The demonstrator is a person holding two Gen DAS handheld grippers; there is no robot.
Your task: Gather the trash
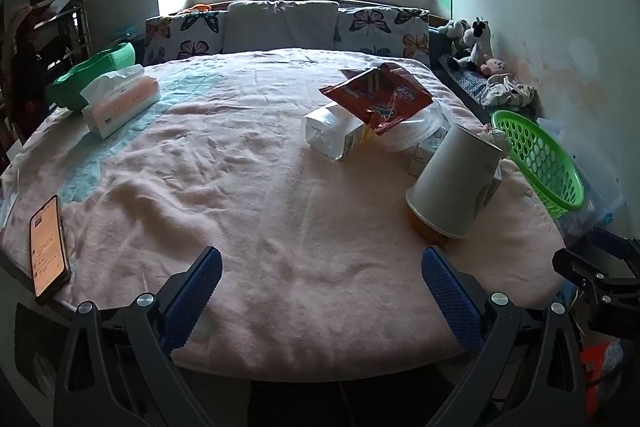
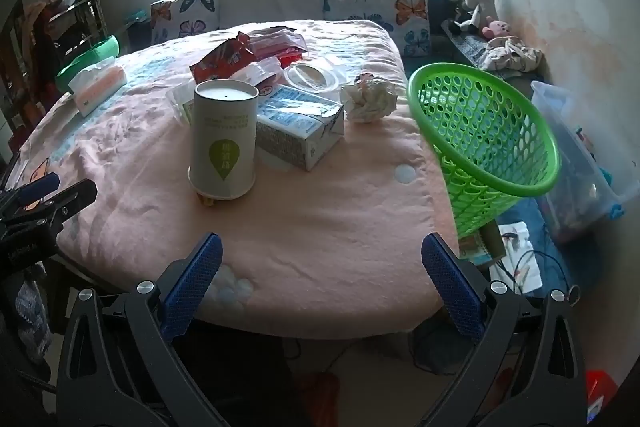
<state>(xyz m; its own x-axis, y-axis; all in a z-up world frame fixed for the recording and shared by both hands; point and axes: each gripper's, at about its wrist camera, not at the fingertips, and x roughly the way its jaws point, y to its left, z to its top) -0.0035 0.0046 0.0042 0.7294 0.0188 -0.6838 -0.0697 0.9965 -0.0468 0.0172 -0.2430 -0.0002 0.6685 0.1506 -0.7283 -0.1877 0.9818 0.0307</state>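
Trash lies on a round table with a pink cloth [image 2: 320,239]. An upside-down white paper cup [image 2: 223,139] stands on a small orange thing; the cup shows tilted in the left wrist view [image 1: 454,181]. Behind it lie a milk carton [image 2: 298,131], a red snack wrapper [image 2: 224,61], a clear plastic lid [image 2: 316,77] and a crumpled tissue ball [image 2: 368,99]. A green plastic basket [image 2: 486,143] leans at the table's right edge. My left gripper [image 1: 322,291] and right gripper [image 2: 322,279] are both open and empty over the near edge.
A tissue box [image 1: 120,99] and a green bowl [image 1: 94,75] sit at the far left. A phone [image 1: 48,247] lies at the left edge. A cushioned bench [image 1: 280,27] runs under the window. A clear storage bin [image 2: 576,163] stands on the floor at the right.
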